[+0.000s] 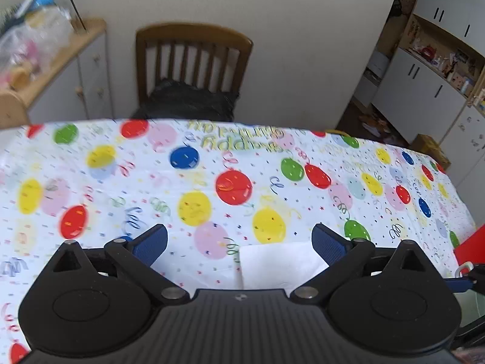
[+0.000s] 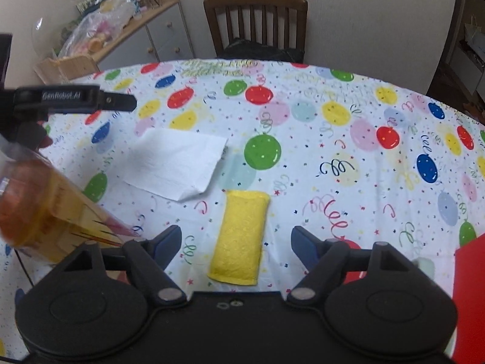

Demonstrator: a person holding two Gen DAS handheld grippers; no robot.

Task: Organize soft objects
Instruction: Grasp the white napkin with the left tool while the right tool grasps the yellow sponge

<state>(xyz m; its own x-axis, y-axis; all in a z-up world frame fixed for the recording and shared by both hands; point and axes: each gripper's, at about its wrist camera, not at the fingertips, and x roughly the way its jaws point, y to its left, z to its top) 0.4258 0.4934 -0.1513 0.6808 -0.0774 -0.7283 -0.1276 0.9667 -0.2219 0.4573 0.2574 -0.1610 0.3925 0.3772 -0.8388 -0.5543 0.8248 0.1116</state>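
A yellow sponge lies flat on the balloon tablecloth, between the open fingers of my right gripper, which hovers over it empty. A white paper napkin lies flat to the sponge's upper left. It also shows in the left wrist view, just under my left gripper, which is open and empty above the table. The left gripper's body shows at the left edge of the right wrist view.
A clear plastic container with orange contents stands at the left. A red object sits at the right table edge. A wooden chair with a black bag stands behind the table, and a cluttered cabinet is at the far left.
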